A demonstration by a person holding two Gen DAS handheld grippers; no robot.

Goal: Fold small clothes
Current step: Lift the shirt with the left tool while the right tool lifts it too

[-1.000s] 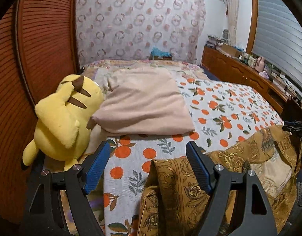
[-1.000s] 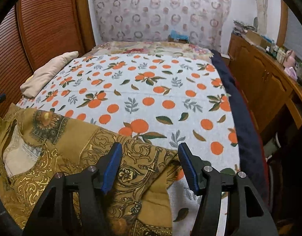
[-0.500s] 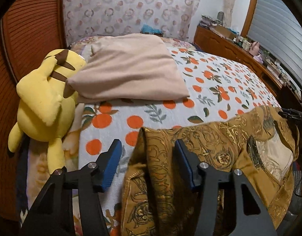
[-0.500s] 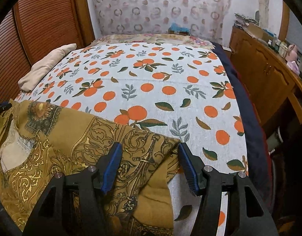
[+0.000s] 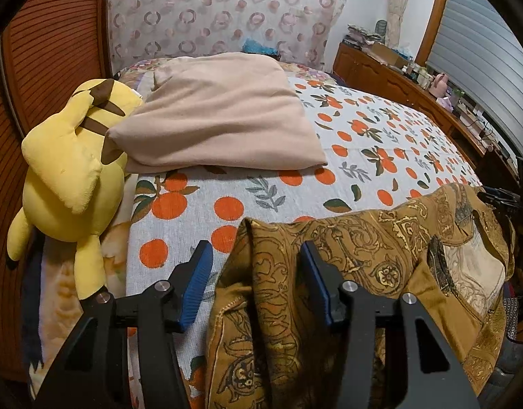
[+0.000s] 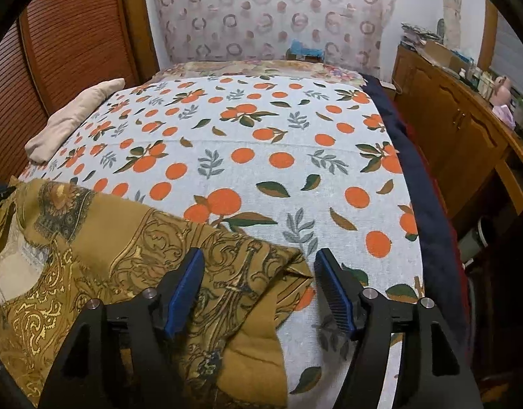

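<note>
**Spotter:** Garment (image 5: 356, 266) first: the gold-patterned piece lies spread across the near end of the bedspread (image 6: 261, 156), with one bunched end in front of each of your tongs.

**Operator:** How do my tongs stand?

**Spotter:** Your left gripper (image 5: 258, 272) is about half open. Its jaws have just been closing, and a raised fold of the cloth sits between them; the right pad looks to touch it, the left pad stands clear, so nothing is pinched yet. Your right gripper (image 6: 258, 286) has just been opening and stands wide, with the garment's corner lying loose between the pads.

**Operator:** Which step is this?

**Spotter:** I judge it the taking-hold before a fold. Next you need both ends pinched firmly, then lifted together and carried over evenly. The folded beige cloth (image 5: 224, 116) and the yellow plush toy (image 5: 70, 170) lie further up, well apart.
</note>
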